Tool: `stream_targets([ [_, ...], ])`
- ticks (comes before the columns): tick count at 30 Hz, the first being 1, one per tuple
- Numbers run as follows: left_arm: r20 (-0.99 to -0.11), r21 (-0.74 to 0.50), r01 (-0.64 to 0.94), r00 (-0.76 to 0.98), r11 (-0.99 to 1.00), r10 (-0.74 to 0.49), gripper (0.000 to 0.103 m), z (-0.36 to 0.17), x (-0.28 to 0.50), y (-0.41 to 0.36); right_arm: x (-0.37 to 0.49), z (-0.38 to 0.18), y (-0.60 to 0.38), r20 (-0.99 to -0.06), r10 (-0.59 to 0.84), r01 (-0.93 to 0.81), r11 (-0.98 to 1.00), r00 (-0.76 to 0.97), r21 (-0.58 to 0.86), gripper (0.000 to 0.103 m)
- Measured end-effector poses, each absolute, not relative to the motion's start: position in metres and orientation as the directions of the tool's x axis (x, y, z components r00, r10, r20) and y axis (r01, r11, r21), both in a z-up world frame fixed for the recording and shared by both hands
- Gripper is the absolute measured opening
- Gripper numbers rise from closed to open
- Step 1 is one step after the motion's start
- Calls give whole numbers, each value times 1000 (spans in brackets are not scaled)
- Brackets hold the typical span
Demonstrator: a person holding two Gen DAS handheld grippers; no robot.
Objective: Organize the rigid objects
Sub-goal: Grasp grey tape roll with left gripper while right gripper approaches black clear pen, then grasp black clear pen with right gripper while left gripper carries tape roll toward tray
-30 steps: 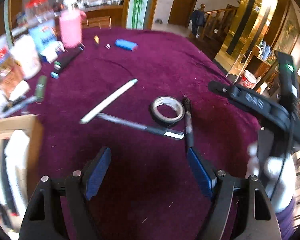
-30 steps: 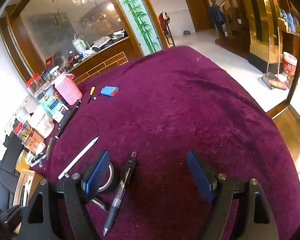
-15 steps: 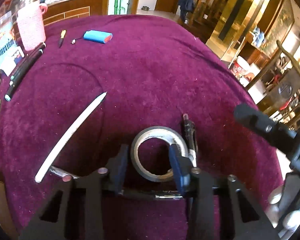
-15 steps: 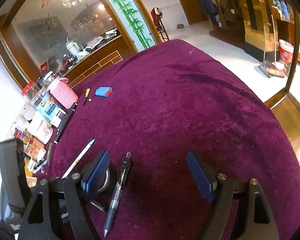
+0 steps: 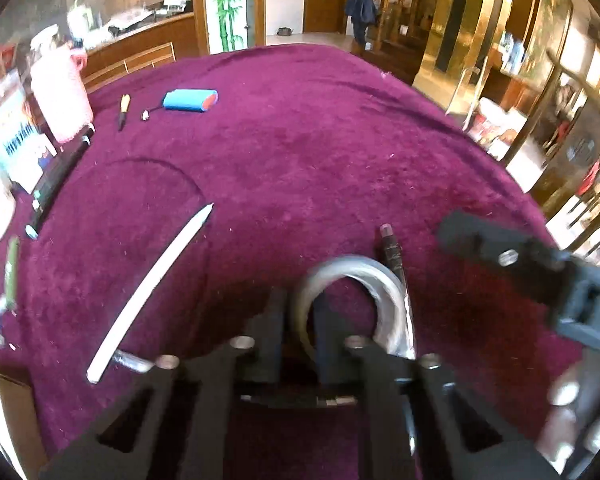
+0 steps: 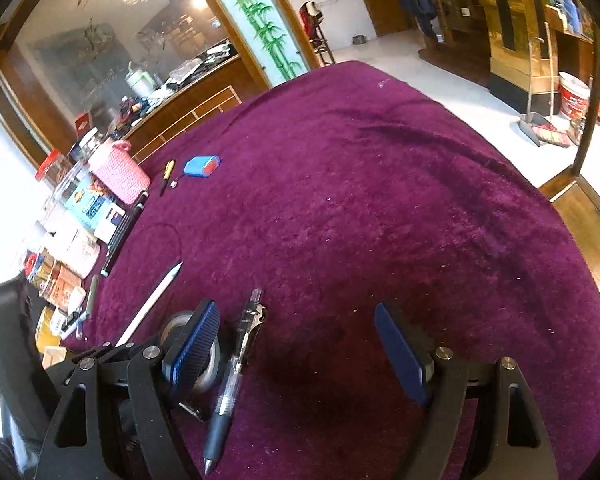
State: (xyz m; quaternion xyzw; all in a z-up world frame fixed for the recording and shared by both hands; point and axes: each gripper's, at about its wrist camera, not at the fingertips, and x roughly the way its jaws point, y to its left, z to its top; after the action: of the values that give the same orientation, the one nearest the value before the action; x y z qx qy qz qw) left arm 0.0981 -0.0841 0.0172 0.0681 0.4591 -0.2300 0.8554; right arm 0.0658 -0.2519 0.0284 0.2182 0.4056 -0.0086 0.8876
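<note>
Left gripper (image 5: pixel 302 320), low centre of the left wrist frame: pinched nearly closed on the near wall of the tape roll (image 5: pixel 384 280), one finger outside the ring, the other inside its hole. Roll blurred, lying at lower centre on the purple-covered surface (image 5: pixel 320 152).

Right gripper (image 6: pixel 296 344), bottom of the right wrist frame: spread wide, nothing between the blue pads (image 6: pixel 396 354), only bare cloth below. Seen also at the right edge of the left wrist frame, as a black bar.

Just right of the roll in the left wrist frame, touching or nearly so: a dark pen (image 5: pixel 392 248) pointing up-frame. In the right wrist frame, same pen (image 6: pixel 236 364) lying just right of the left-hand pad, clear barrel, dark grip, tip toward the bottom edge; roll (image 6: pixel 172 328) partly hidden behind that pad.

Left of the roll, well apart: a long white stick (image 5: pixel 152 292), slanted from lower left to upper centre. Upper left of the left wrist frame: blue battery pack (image 5: pixel 190 100), small yellow-handled tool (image 5: pixel 123 110) beside it, pink knitted holder (image 5: pixel 60 96) at the edge among boxes and jars.
</note>
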Motion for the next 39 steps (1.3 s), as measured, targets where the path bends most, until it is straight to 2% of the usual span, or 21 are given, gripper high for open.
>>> stream_targets([
  [14, -742, -244, 367, 526, 898, -417, 12, 72, 35, -6, 73, 16, -211, -756, 284, 23, 930, 590, 368, 83],
  [18, -714, -267, 327, 564, 906, -414, 12, 83, 5, 32, 72, 15, -186, -783, 166, -8, 980, 600, 201, 82],
  [20, -705, -262, 309, 586, 914, -400, 13, 87, -7, 47, 72, 13, -176, -795, 96, -12, 994, 599, 111, 73],
  [22, -694, -259, 282, 611, 924, -381, 13, 91, -21, 63, 72, 12, -166, -805, 0, 7, 1000, 593, 5, 54],
  [23, -690, -257, 268, 621, 928, -371, 13, 93, -27, 72, 71, 12, -166, -804, -2, 3, 1000, 594, -1, 49],
  [25, -681, -250, 236, 646, 939, -344, 13, 96, -41, 89, 68, 13, -167, -802, 4, -8, 1000, 598, 0, 27],
  [26, -678, -247, 224, 656, 943, -333, 13, 97, -46, 96, 66, 14, -169, -800, 19, -13, 1000, 600, 13, 22],
  [29, -667, -255, 179, 679, 950, -307, 13, 101, -62, 123, 63, 16, -175, -788, 84, -30, 996, 609, 83, 13],
  [30, -660, -261, 167, 688, 951, -302, 13, 102, -68, 131, 62, 17, -179, -778, 145, -50, 988, 611, 145, 12],
  [39, -609, -313, 45, 757, 949, -237, 13, 98, -122, 218, 46, 23, -179, -716, 269, -84, 956, 644, 283, 11],
])
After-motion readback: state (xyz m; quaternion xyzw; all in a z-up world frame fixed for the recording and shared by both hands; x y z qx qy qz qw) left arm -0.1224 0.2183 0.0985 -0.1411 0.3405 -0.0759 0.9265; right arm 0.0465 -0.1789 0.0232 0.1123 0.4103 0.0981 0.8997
